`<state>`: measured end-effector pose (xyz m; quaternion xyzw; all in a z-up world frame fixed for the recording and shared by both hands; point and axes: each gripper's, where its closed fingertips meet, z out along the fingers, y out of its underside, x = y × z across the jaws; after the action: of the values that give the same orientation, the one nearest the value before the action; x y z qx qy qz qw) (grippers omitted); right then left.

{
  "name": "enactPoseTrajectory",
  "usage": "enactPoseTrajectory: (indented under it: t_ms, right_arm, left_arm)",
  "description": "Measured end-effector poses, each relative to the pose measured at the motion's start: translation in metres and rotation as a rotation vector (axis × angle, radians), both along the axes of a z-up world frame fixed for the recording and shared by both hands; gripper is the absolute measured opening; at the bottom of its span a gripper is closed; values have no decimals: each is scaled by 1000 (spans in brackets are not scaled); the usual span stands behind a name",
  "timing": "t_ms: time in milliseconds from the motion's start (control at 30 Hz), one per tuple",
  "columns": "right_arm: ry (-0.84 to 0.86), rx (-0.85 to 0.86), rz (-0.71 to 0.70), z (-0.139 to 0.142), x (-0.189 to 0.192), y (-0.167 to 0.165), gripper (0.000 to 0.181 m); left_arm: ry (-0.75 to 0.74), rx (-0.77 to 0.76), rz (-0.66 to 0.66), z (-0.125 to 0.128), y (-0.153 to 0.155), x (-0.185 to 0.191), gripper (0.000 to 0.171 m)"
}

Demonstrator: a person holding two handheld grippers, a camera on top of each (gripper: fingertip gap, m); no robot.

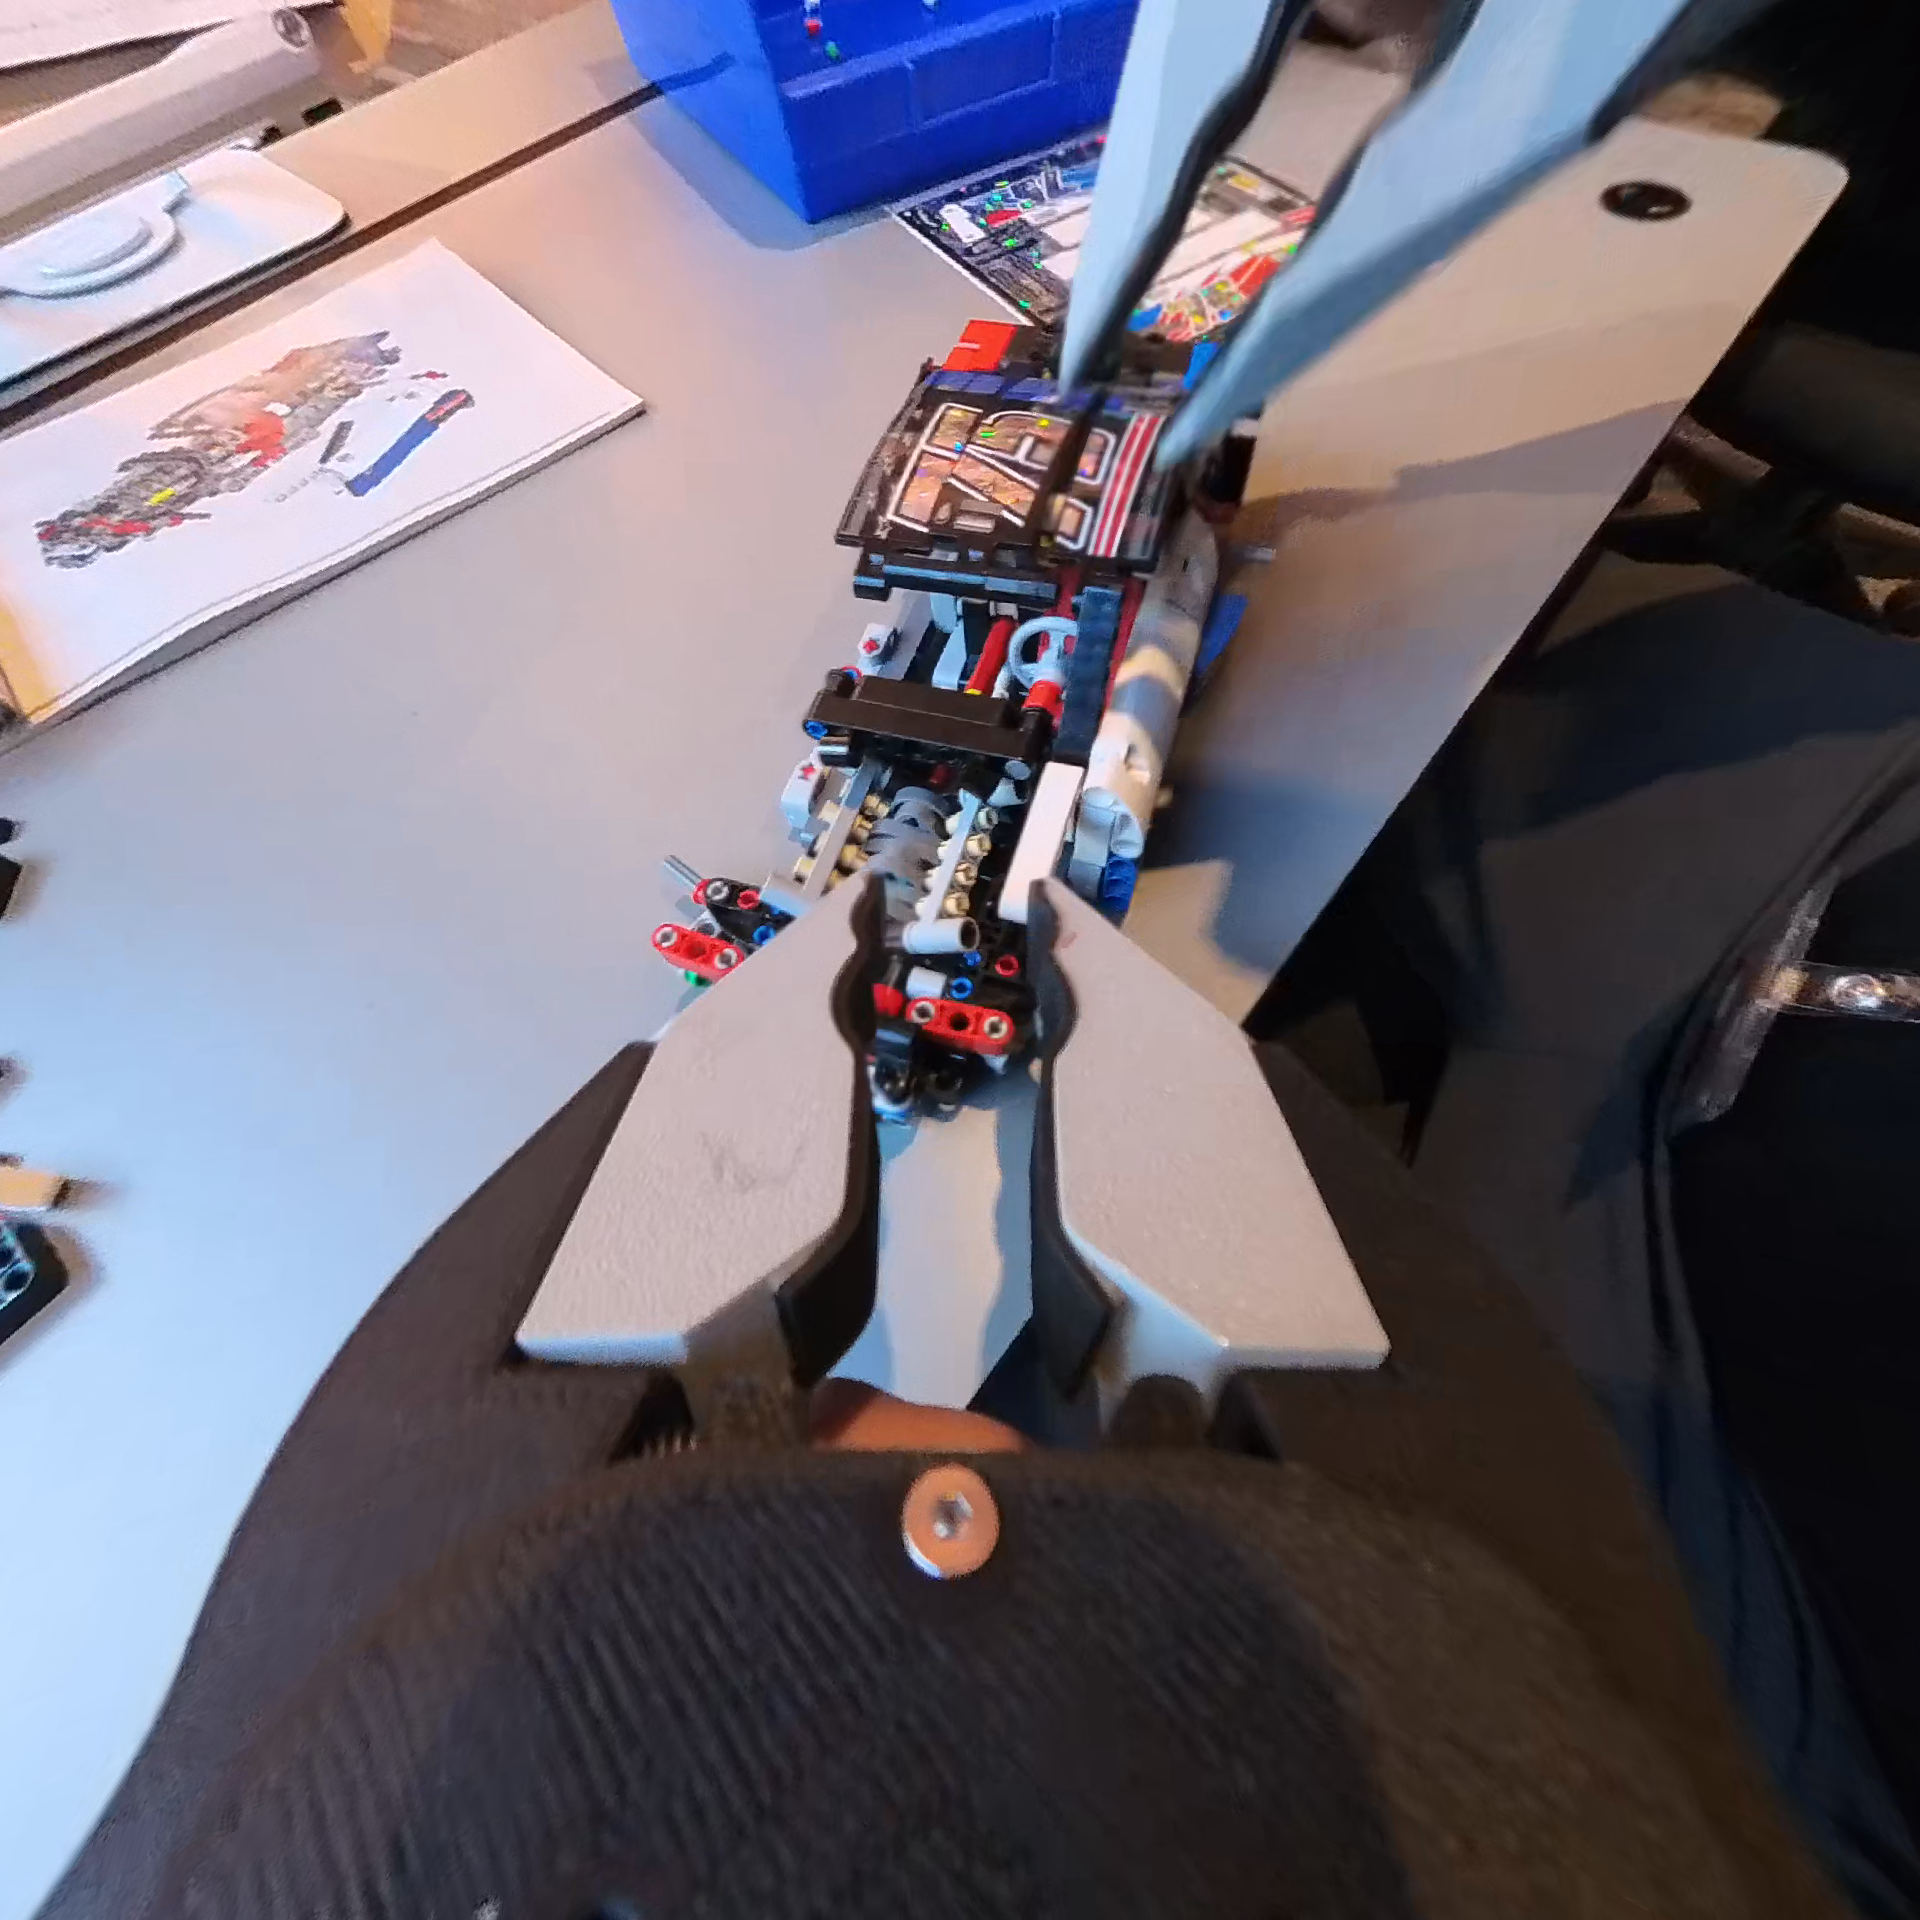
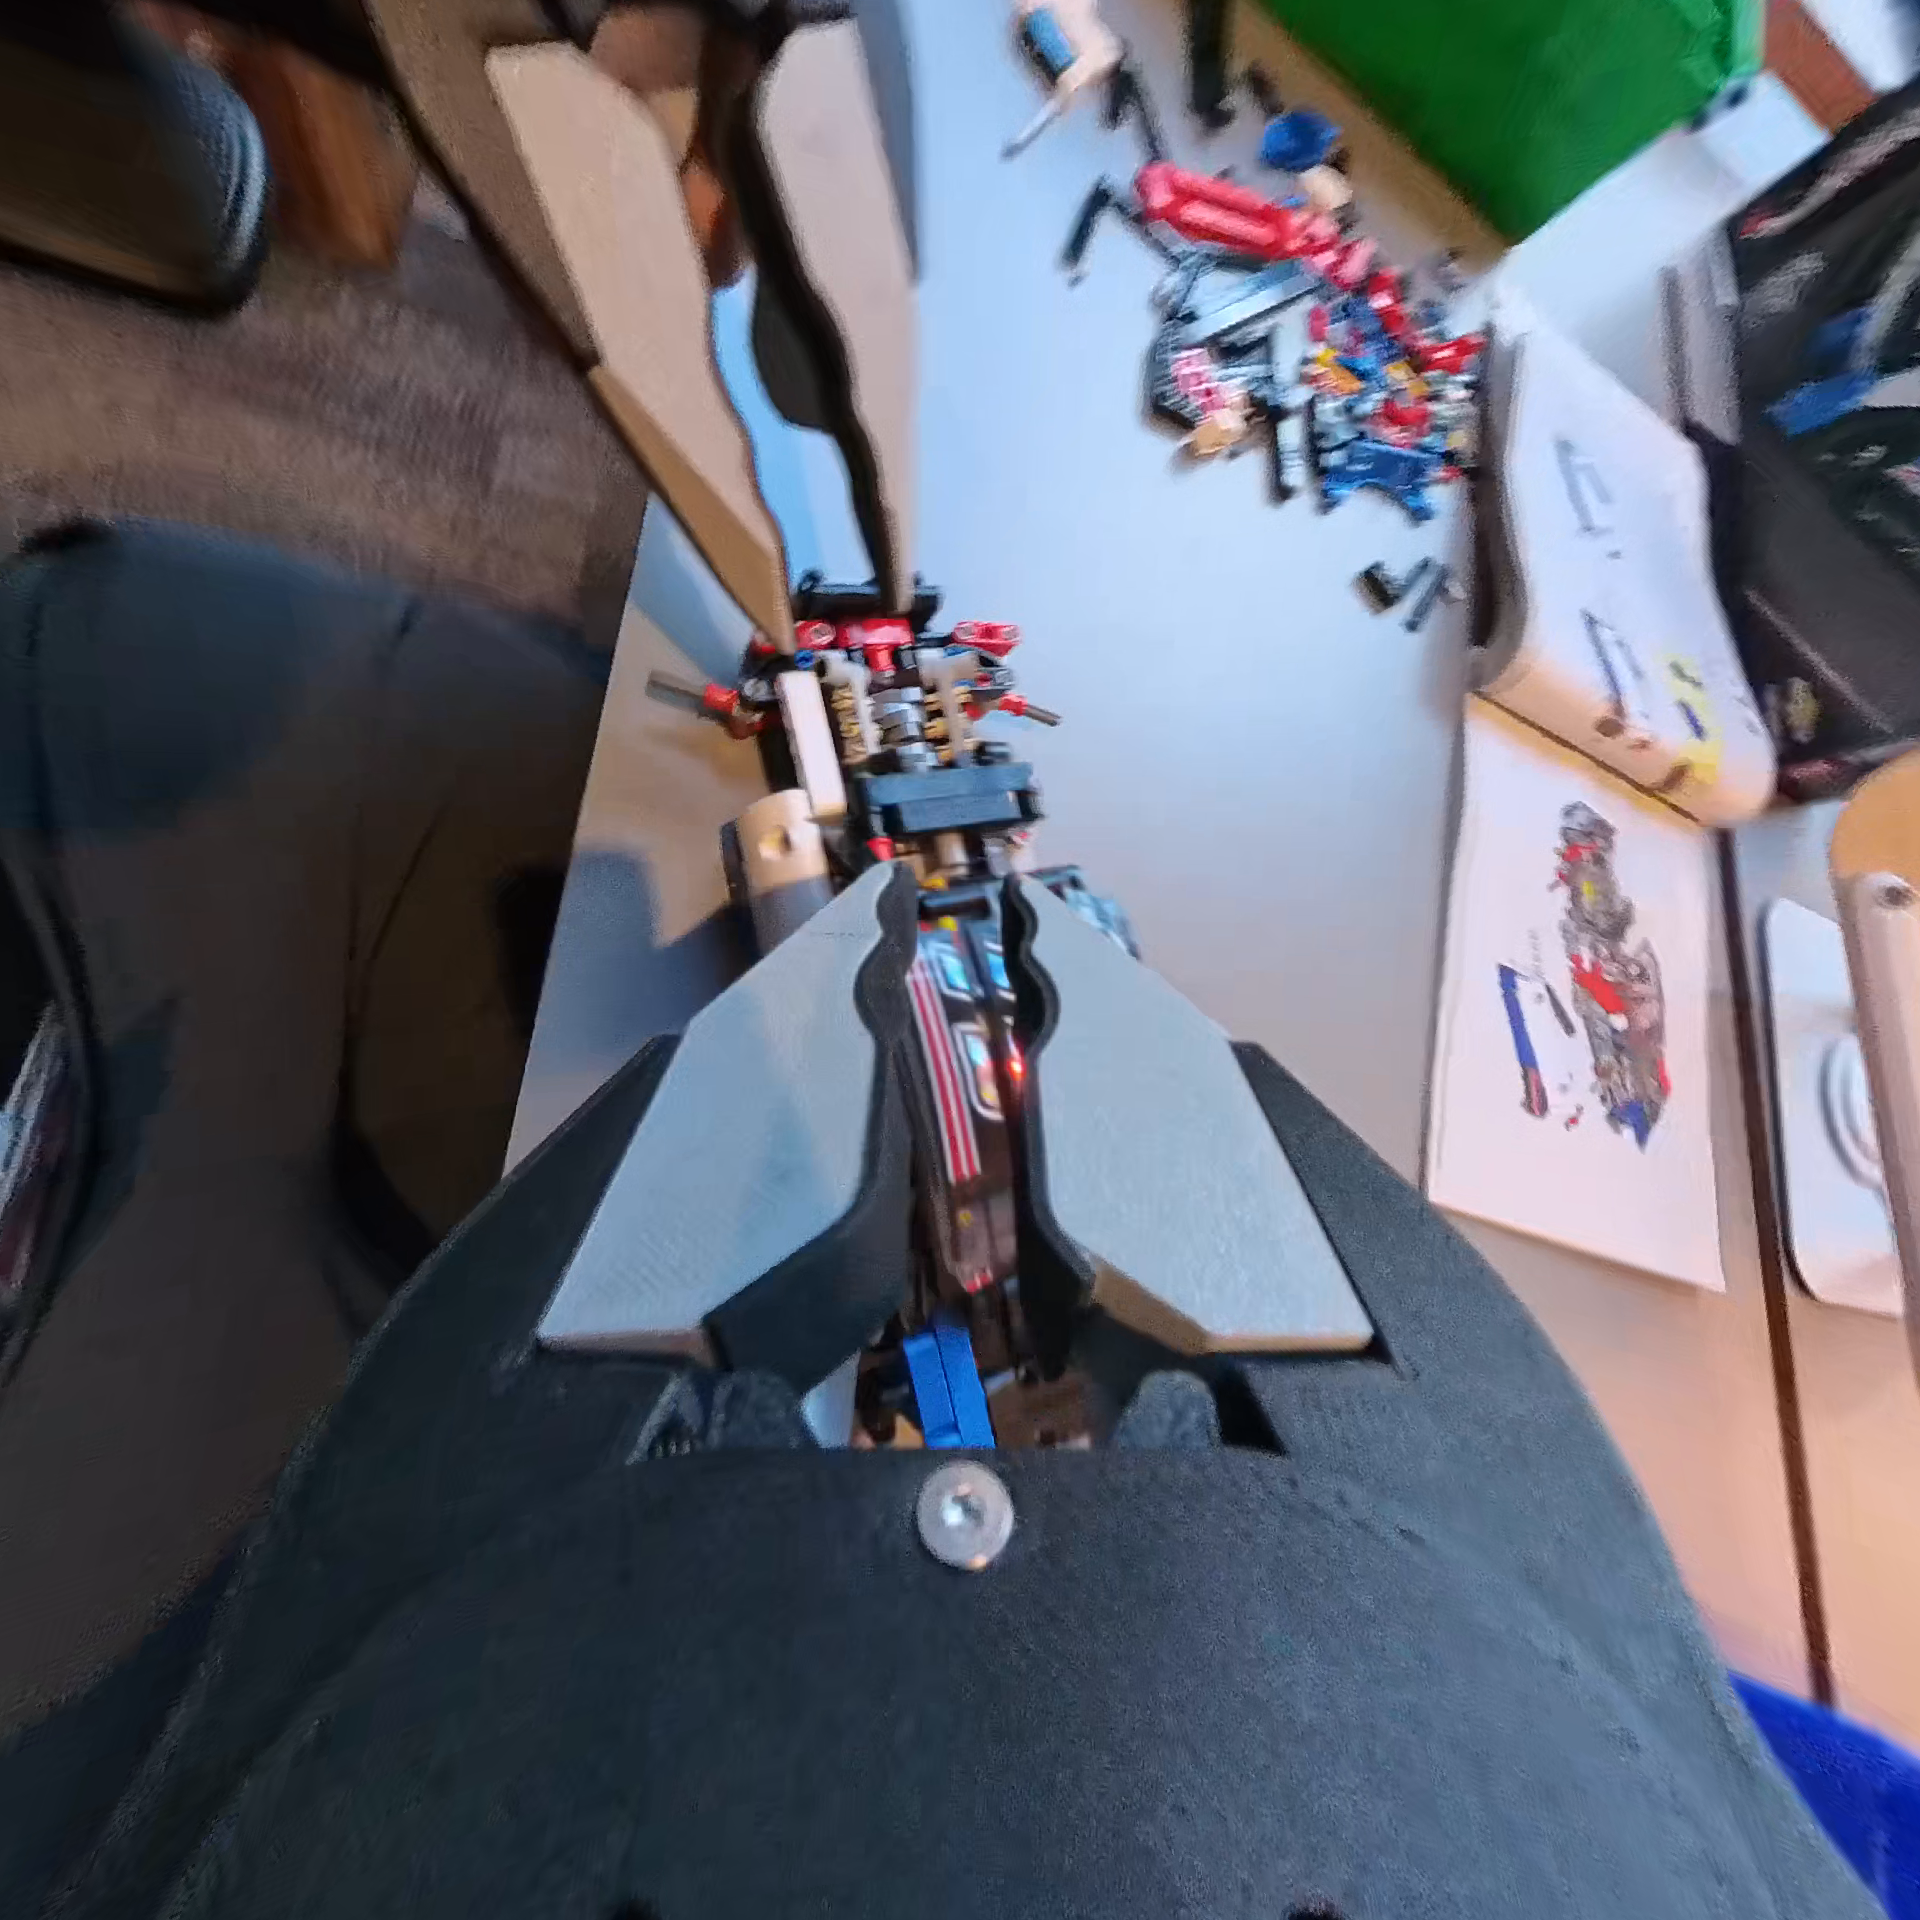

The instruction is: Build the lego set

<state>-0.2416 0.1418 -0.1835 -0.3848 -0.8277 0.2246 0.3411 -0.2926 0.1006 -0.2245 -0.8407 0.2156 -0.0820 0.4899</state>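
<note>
**Car Chassis Held at Both Ends, Bodywork Half Done**

Grey and cluttered, the counter [image 1: 436,727] ran beside a dark office chair, with a blue bin [image 1: 883,94] at its far side and an open instruction booklet [image 1: 281,457] lying to the left. Along the counter's right edge sat the Lego car [image 1: 966,727], long and narrow and partly assembled.

The left claw [image 1: 951,935] was closed narrowly around the near end of the car, its black pads pressing the frame on either side of the red beams and exposed engine parts. The right claw [image 2: 961,935] came in from the far end; its fingers stood a narrow way apart over the stickered black hood panel [image 1: 997,468], and they seemed to pinch or press it, though the blur left the contact uncertain.

Judging by what lay there, the build was around its middle. The chassis, engine block, steering wheel and hood panel were in place, and one white side panel ran along the right flank. The left side was still bare frame, no wheels showed, and a pile of loose pieces [image 2: 1340,343] waited well apart from the car on the counter, with the booklet [image 2: 1579,987] open near it. Much of the body shell therefore looked left to do.
</note>
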Motion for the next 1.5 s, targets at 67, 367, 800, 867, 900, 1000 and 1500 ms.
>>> enactPoseTrajectory:
  t_ms: [67, 367, 800, 867, 900, 1000, 1500]
  right_arm:
    - [69, -72, -68, 21, 11, 17, 14]
    - [265, -315, -284, 31, 85, 68, 25]
    - [298, 413, -84, -25, 15, 19, 29]
    - [292, 473, -62, -29, 10, 20, 22]
    - [291, 482, -49, -31, 8, 19, 19]
    - [296, 474, -29, -34, 6, 17, 10]
    - [373, 430, -47, -30, 3, 17, 10]
  left_arm:
    - [-7, 2, 18, 2, -1, -4, 24]
    - [-58, -26, 158, 2, -9, -22, 32]
    - [73, 13, 111, 8, 22, 36, 27]
    - [93, 8, 89, 4, 26, 42, 26]
    - [98, 7, 75, 2, 28, 44, 26]
    - [116, -4, 57, -2, 35, 47, 25]
    - [163, -4, -5, -5, 40, 49, 7]
